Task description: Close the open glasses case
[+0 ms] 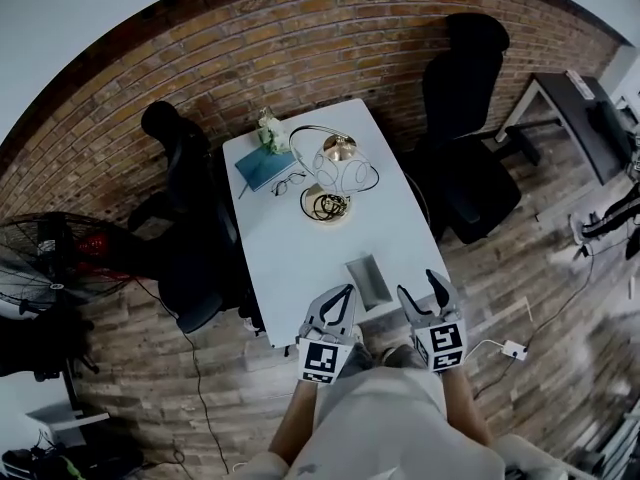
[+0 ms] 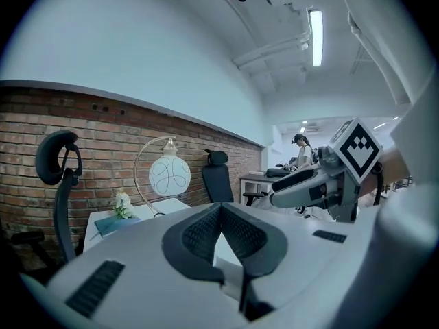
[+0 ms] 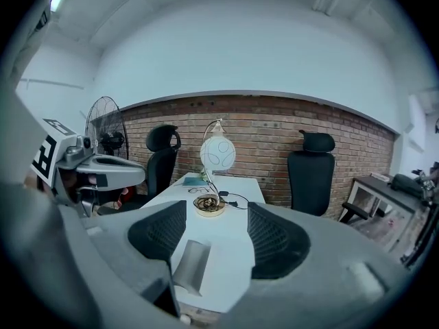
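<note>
The open glasses case (image 1: 368, 280) is a grey oblong trough lying near the front edge of the white table (image 1: 300, 243). In the right gripper view the glasses case (image 3: 191, 265) shows low between the jaws, a little ahead of them. My right gripper (image 1: 420, 286) (image 3: 217, 212) is open and empty, just right of the case. My left gripper (image 1: 345, 293) (image 2: 221, 210) hovers just left of the case at the table's front edge, jaws closed tip to tip with nothing held. Neither gripper touches the case.
Farther back on the table stand a globe lamp (image 1: 340, 163), a round dish of coiled cable (image 1: 325, 206), spectacles (image 1: 290, 180), a blue book (image 1: 265, 166) and small flowers (image 1: 270, 133). Black office chairs (image 1: 465, 98) flank the table; a fan (image 1: 60, 258) stands at left.
</note>
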Action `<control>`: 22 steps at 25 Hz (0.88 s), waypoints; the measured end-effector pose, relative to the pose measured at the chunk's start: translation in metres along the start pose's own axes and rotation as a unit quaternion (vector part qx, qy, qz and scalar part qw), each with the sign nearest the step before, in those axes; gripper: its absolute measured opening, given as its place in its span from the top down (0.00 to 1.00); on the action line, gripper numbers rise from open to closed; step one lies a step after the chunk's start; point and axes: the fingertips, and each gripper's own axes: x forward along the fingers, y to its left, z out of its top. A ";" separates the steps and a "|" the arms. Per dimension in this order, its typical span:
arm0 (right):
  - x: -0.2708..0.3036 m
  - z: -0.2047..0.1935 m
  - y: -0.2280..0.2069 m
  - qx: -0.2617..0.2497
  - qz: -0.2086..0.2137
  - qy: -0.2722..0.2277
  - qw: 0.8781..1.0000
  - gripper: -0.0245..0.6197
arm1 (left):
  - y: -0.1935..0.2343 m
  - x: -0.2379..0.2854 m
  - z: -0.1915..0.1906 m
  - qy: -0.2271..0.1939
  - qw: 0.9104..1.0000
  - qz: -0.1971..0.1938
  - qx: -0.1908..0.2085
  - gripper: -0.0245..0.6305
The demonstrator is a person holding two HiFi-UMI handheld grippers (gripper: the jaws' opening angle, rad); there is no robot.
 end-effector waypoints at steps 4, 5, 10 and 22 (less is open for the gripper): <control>0.005 -0.015 -0.005 -0.003 -0.007 0.013 1.000 0.53 | -0.001 0.009 -0.013 0.012 1.000 -0.008 -0.004 0.96; 0.007 -0.017 -0.006 -0.002 -0.007 0.015 1.000 0.53 | -0.001 0.011 -0.016 0.014 1.000 -0.009 -0.005 0.96; 0.014 -0.029 -0.009 0.002 -0.003 0.026 1.000 0.53 | -0.001 0.023 -0.032 0.028 0.999 -0.005 -0.015 0.96; 0.045 -0.052 -0.021 0.010 0.039 0.053 0.998 0.56 | -0.002 0.050 -0.059 0.056 0.998 0.016 -0.034 0.96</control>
